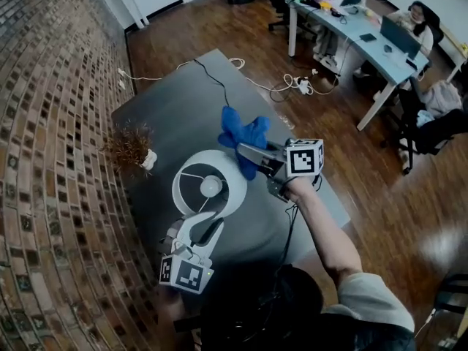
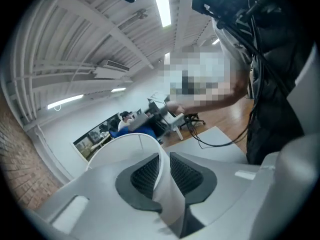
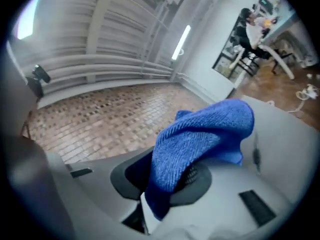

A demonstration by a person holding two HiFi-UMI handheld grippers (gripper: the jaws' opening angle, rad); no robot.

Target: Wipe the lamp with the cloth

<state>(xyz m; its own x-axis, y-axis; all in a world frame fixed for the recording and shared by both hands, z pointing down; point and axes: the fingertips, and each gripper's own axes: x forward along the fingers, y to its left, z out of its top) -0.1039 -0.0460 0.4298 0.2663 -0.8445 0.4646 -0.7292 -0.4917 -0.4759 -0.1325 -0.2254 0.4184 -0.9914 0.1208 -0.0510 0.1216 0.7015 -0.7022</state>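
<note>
Head view: L gripper [image 1: 205, 221] jaws nipped shut on lamp [image 1: 208, 189] shade rim; R gripper [image 1: 245, 152] jaws clamp cloth [image 1: 245, 130], which drapes over them; plant [image 1: 130, 146] beyond L jaws, by wall [image 1: 44, 123].

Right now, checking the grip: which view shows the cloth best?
The right gripper view: the blue cloth fills it, pinched between the jaws. Head view: small, beside the lampshade. Left gripper view: a blue sliver.

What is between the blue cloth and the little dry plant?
Only bare grey table lies between the cloth and the plant, as the head view shows. The white lamp sits just below that stretch in the picture.
</note>
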